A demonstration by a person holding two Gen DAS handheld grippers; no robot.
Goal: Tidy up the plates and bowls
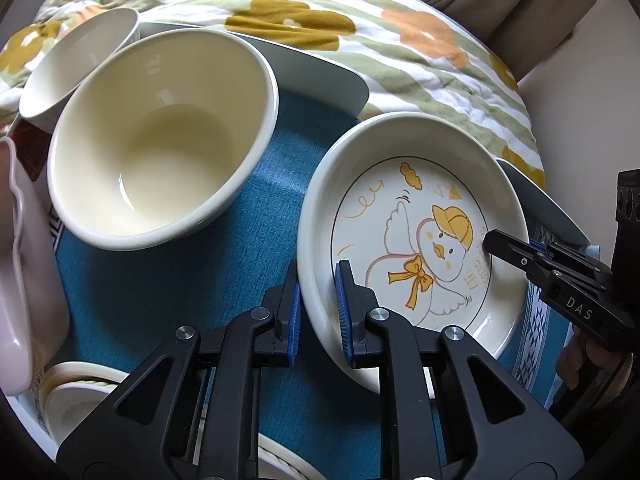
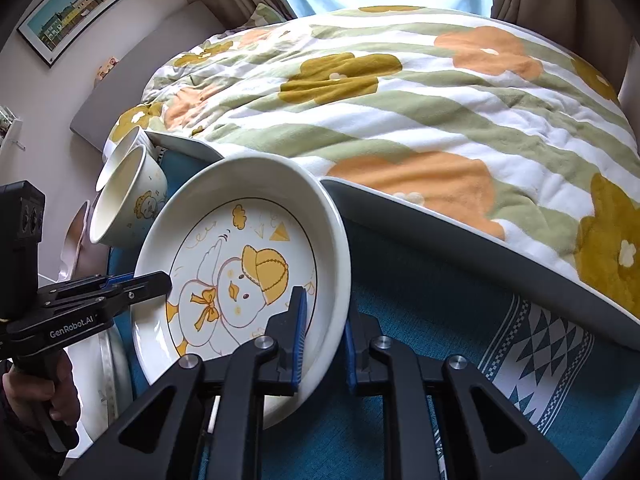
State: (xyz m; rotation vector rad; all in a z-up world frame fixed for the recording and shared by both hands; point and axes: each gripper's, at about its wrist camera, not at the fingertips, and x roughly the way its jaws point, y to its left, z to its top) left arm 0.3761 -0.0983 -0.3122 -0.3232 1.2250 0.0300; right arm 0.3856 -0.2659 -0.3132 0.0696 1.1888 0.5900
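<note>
A deep white plate [image 1: 420,216] with a duck drawing rests on the blue cloth [image 1: 256,248]. My left gripper [image 1: 318,300] is shut on its left rim, one blue pad inside and one outside. My right gripper [image 1: 504,246] grips the opposite rim. In the right wrist view the plate [image 2: 240,240] looks tilted, with the right gripper [image 2: 324,320] shut on its near rim and the left gripper [image 2: 160,280] reaching in from the left. A large cream bowl [image 1: 160,140] stands to the plate's left, with a smaller white bowl [image 1: 80,60] behind it.
A pale pink dish [image 1: 24,260] stands at the far left, and ridged bowls [image 1: 80,392] sit at the bottom left. The grey table rim [image 2: 480,248] borders a bed with a flowered quilt [image 2: 400,100]. A duck-printed bowl [image 2: 128,200] lies past the plate. A hand [image 2: 36,392] holds the left gripper.
</note>
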